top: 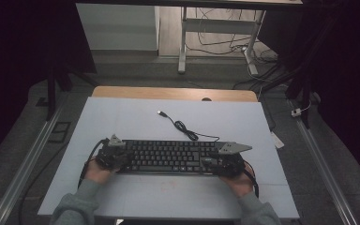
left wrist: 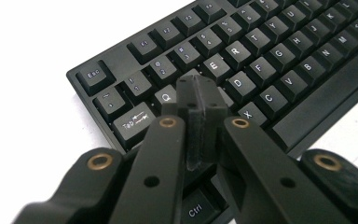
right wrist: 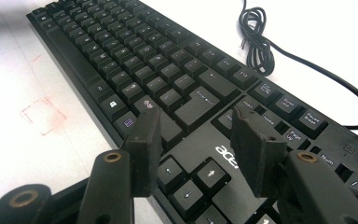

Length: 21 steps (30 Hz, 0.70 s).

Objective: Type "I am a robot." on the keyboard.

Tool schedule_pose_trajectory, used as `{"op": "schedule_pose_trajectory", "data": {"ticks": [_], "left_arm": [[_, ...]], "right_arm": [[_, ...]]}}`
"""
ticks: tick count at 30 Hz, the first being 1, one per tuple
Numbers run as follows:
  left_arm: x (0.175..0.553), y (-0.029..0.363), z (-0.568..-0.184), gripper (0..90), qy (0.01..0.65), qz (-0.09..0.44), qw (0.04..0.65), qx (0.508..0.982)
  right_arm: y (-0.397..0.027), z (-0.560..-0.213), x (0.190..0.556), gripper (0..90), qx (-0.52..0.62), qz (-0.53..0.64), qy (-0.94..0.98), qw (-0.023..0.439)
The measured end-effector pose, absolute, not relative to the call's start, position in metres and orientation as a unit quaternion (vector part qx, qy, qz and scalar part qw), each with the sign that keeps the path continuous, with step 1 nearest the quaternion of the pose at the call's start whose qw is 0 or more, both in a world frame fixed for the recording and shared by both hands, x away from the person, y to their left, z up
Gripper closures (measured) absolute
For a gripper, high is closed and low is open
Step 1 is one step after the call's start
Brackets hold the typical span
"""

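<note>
A black keyboard [top: 168, 157] lies crosswise on the white mat [top: 122, 122], near its front. My left gripper [top: 111, 155] is at the keyboard's left end. In the left gripper view, my left gripper [left wrist: 198, 88] has its jaws pressed together with nothing between them, the tips just over the keys near Q and Tab of the keyboard [left wrist: 261, 56]. My right gripper [top: 222, 161] is at the right end. In the right gripper view, my right gripper [right wrist: 196, 116] stands open above the keyboard [right wrist: 135, 60], over its arrow keys and brand logo, holding nothing.
The keyboard's black cable [top: 183, 125] runs back across the mat in a loose coil [right wrist: 256, 42] to a USB plug [top: 161, 112]. Faint red marks [right wrist: 42, 114] sit on the mat in front of the keyboard. A wooden table edge [top: 168, 92] lies behind the mat.
</note>
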<state>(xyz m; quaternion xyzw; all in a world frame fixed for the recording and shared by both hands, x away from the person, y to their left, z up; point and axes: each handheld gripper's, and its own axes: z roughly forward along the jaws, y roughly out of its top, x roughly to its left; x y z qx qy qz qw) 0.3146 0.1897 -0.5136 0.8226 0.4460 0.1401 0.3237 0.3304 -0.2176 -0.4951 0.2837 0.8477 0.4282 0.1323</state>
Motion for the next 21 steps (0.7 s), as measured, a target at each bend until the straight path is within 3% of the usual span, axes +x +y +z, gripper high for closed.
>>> {"op": "schedule_pose_trajectory", "data": {"ticks": [21], "left_arm": [[0.3172,0.1841,-0.5217,88.8,0.447,0.143,0.312,0.826]], "right_arm": [[-0.2172,-0.4955,0.3304,53.2,0.283,0.429,0.848,0.133]]}}
